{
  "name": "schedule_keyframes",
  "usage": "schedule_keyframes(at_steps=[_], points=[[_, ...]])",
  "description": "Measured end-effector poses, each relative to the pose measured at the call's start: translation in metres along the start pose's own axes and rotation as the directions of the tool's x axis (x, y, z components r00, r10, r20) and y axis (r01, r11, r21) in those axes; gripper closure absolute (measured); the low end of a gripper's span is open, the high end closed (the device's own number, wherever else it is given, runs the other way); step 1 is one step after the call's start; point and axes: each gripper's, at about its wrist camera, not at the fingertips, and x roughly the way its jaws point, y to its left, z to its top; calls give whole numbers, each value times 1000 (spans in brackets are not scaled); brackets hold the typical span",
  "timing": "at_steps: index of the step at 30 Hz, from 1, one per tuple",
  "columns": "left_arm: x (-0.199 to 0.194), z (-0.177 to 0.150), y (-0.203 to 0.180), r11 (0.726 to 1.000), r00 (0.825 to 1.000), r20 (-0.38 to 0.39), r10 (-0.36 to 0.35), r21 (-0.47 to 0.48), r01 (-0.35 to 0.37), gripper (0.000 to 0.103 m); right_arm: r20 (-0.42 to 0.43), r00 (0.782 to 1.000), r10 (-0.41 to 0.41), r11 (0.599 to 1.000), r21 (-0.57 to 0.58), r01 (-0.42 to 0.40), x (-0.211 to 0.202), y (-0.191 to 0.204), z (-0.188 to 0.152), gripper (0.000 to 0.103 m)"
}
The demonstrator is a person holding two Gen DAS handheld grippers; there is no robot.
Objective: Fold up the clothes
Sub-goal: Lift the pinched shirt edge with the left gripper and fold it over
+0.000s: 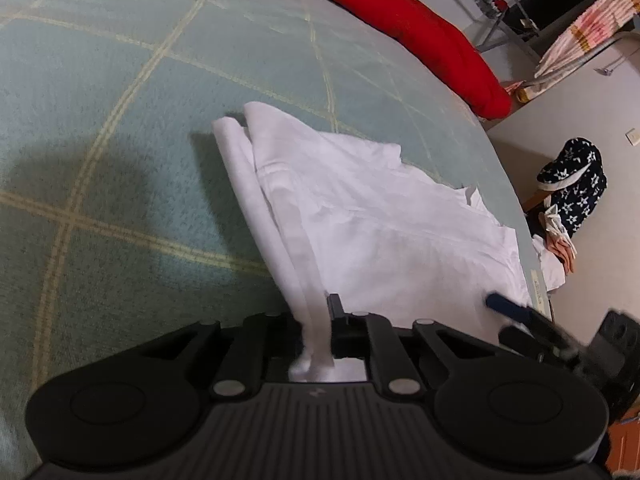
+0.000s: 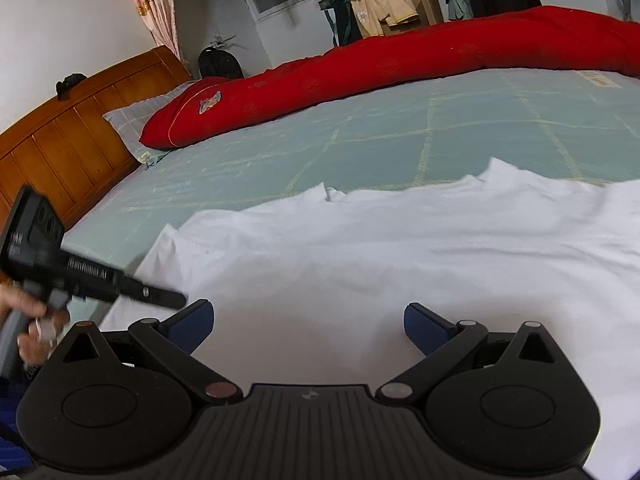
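I work over a bed whose pale green sheet (image 1: pixel 120 128) carries a wide grid of yellowish lines and fills most of the left wrist view. A white garment (image 1: pixel 360 216) lies spread on it, running from the middle of that frame toward the lower right, where it reaches the mattress edge. My left gripper (image 1: pixel 320 320) at the bottom centre has its jaws drawn together on a folded strip of the garment's edge, which rises from the sheet and passes between them. In the right wrist view the same white cloth covers the lower and right part of the frame, and my right gripper (image 2: pixel 307 324) sits over it with its blue pads (image 2: pixel 192 320) standing wide apart and nothing between them. The left tool shows there at the left edge, blurred, with my hand (image 2: pixel 28 320) around its grip. A long red quilt (image 2: pixel 400 68) lies along the far side of the bed, its end resting on a grey checked pillow (image 2: pixel 132 116) against the wooden headboard (image 2: pixel 72 136) at upper left. Behind it stand a pink patterned curtain (image 2: pixel 152 4), a dark backpack (image 2: pixel 220 64), a green frame with beige clothing draped on it (image 2: pixel 380 8) and a cardboard box. Off the mattress at the right of the left wrist view, a dark star-patterned slipper (image 1: pixel 572 184) sits near some crumpled cloth.
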Motion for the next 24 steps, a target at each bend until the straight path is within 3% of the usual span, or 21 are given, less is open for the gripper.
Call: schedule_keyframes(at_steps=[13, 24], points=[[-35, 17, -66, 995, 1000, 25, 5, 102, -8, 94, 54, 997, -52, 999, -8, 52, -54, -23, -17, 0], [-38, 26, -135, 979, 999, 12, -45, 200, 42, 94, 85, 993, -85, 996, 8, 84, -83, -41, -30, 0]])
